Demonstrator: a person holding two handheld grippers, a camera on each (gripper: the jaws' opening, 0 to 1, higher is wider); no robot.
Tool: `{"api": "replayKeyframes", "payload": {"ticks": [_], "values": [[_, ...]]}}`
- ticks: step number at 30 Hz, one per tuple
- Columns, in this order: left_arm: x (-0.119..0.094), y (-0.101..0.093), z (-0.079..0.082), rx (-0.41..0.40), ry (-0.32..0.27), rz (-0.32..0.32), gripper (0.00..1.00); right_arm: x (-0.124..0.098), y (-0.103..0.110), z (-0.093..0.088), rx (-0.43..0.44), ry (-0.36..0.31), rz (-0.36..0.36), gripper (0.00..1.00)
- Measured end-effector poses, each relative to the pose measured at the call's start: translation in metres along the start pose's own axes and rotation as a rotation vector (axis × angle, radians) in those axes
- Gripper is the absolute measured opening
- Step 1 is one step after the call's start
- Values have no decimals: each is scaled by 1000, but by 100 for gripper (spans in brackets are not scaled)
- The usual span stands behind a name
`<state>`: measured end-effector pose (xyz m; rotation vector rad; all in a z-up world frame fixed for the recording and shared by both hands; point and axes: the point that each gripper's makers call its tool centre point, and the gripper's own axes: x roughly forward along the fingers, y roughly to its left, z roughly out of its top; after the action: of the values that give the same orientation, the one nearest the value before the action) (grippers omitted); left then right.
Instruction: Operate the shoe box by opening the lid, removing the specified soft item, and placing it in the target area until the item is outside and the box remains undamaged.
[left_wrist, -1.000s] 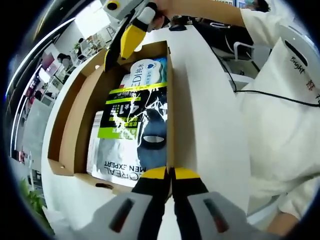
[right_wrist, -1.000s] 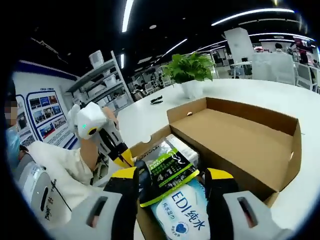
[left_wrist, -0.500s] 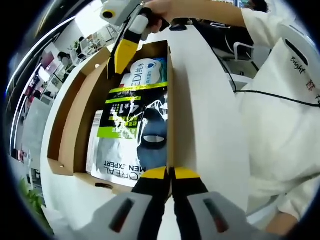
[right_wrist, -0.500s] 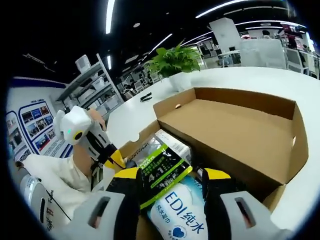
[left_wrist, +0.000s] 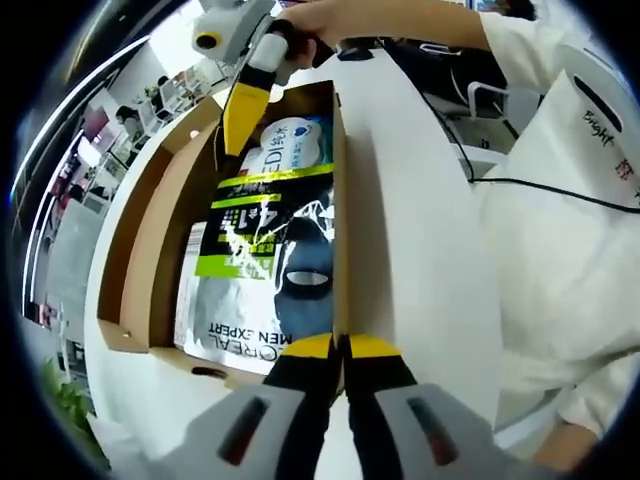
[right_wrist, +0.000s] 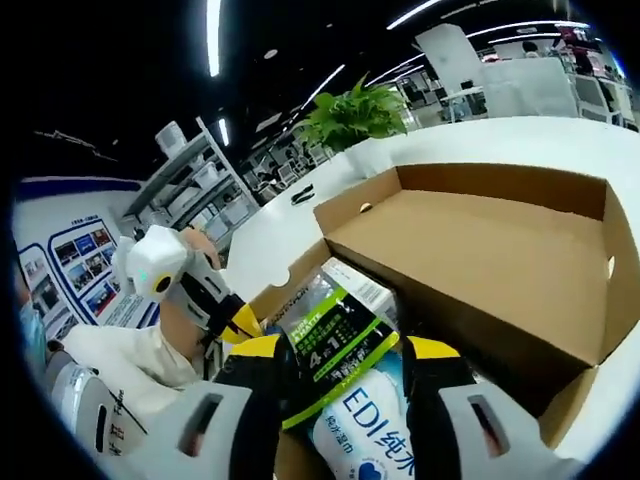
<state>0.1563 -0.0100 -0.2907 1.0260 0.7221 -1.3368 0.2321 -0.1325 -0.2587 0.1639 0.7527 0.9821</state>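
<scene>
An open cardboard shoe box (left_wrist: 135, 250) lies on a white table, its lid (right_wrist: 480, 250) folded out flat beside it. Inside lie soft packs: a white EDI wipes pack (left_wrist: 290, 145) (right_wrist: 375, 420), a black-and-green pack (left_wrist: 265, 225) (right_wrist: 335, 345) across it, and a silver Men Expert pack (left_wrist: 215, 310). My left gripper (left_wrist: 340, 348) is shut on the box's near side wall; it also shows at the far corner (right_wrist: 240, 328). My right gripper (right_wrist: 345, 365) (left_wrist: 240, 125) stands open over the box's other end, its fingers straddling the EDI pack.
A person in a white shirt (left_wrist: 560, 250) stands along the table's edge, with a black cable (left_wrist: 540, 190) nearby. A potted plant (right_wrist: 350, 115) and a small dark item (right_wrist: 300, 193) sit farther along the table. Shelving (right_wrist: 190, 170) stands beyond it.
The right gripper has shifted a little over the EDI pack, and its view has tilted. The box, the packs and the left gripper stay put.
</scene>
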Motion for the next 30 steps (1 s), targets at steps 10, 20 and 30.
{"api": "replayKeyframes", "payload": {"ticks": [10, 20, 30], "values": [[0, 1, 0, 2, -7, -2, 2, 15, -7, -12, 44, 46, -23, 43], [0, 3, 0, 4, -12, 2, 3, 15, -5, -3, 68, 42, -22, 40], [1, 3, 0, 0, -11, -1, 3, 14, 0, 3, 133, 12, 44, 28]]}}
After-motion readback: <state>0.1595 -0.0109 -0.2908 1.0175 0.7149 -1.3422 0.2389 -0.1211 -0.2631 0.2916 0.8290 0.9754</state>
